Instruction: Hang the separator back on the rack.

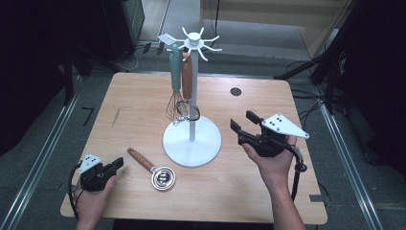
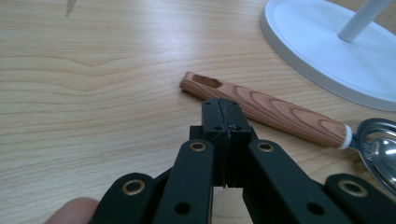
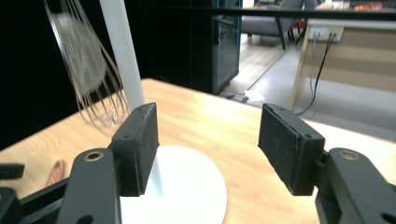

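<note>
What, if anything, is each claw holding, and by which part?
Nothing. The left claw is shut empty beside the wooden-handled utensil; the right claw is open and empty.

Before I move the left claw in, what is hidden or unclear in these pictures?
- Utensil bowl: cut off by the left gripper view's right edge.
- Wooden handle: middle partly hidden behind the shut left claw.
- Whisk: blurred in the right gripper view.

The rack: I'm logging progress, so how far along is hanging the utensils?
Done: a whisk and a wood-handled utensil hang on the rack. In hand: nothing; the left hand-held gripper is shut beside the wood-handled strainer, the right hand-held gripper open. Left: hanging that strainer.
</note>
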The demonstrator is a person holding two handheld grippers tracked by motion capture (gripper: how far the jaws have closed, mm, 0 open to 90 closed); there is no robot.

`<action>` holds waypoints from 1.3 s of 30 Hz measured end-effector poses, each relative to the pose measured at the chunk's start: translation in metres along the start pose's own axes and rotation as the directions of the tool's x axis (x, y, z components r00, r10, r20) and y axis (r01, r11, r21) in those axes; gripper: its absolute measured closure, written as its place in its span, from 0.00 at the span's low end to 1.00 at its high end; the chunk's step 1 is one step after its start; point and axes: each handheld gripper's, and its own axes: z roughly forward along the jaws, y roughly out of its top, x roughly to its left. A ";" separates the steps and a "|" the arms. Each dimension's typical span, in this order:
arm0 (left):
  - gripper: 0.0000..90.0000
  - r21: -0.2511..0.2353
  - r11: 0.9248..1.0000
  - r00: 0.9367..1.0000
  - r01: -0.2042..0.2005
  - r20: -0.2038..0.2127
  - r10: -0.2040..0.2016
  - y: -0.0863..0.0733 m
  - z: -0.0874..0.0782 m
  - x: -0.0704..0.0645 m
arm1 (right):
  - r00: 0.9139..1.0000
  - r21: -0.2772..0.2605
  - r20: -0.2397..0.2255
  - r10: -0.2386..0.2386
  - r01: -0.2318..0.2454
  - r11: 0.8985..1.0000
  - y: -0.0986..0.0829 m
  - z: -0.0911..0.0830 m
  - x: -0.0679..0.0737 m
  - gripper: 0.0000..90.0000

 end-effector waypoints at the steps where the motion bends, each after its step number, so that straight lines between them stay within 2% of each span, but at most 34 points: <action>1: 1.00 0.000 1.000 1.000 0.000 0.013 0.000 0.000 0.001 -0.001 | 1.000 0.006 0.001 0.007 -0.007 1.000 -0.005 0.000 -0.001 0.43; 7: 1.00 0.024 1.000 0.999 -0.016 0.052 0.015 -0.002 0.005 -0.012 | 1.000 0.056 0.005 0.030 -0.030 0.998 -0.033 -0.003 -0.005 0.44; 14: 1.00 0.050 0.998 0.995 -0.049 0.095 0.044 -0.003 0.009 -0.024 | 0.998 0.080 0.018 0.053 -0.054 0.995 -0.056 -0.008 -0.011 0.44; 25: 1.00 0.071 0.995 0.987 -0.076 0.145 0.065 -0.006 0.012 -0.042 | 0.996 0.122 0.039 0.082 -0.086 0.989 -0.090 -0.013 -0.017 0.46; 28: 1.00 0.077 0.994 0.986 -0.083 0.152 0.071 -0.007 0.013 -0.045 | 0.996 0.131 0.047 0.072 -0.077 0.988 -0.097 -0.014 -0.016 0.46; 31: 1.00 0.080 0.993 0.984 -0.090 0.163 0.076 -0.007 0.013 -0.048 | 0.995 0.133 0.043 0.085 -0.090 0.987 -0.102 -0.016 -0.015 0.47; 39: 1.00 0.101 0.988 0.979 -0.118 0.181 0.099 -0.007 0.018 -0.055 | 0.996 0.149 0.042 0.084 -0.090 0.985 -0.111 -0.015 -0.015 0.48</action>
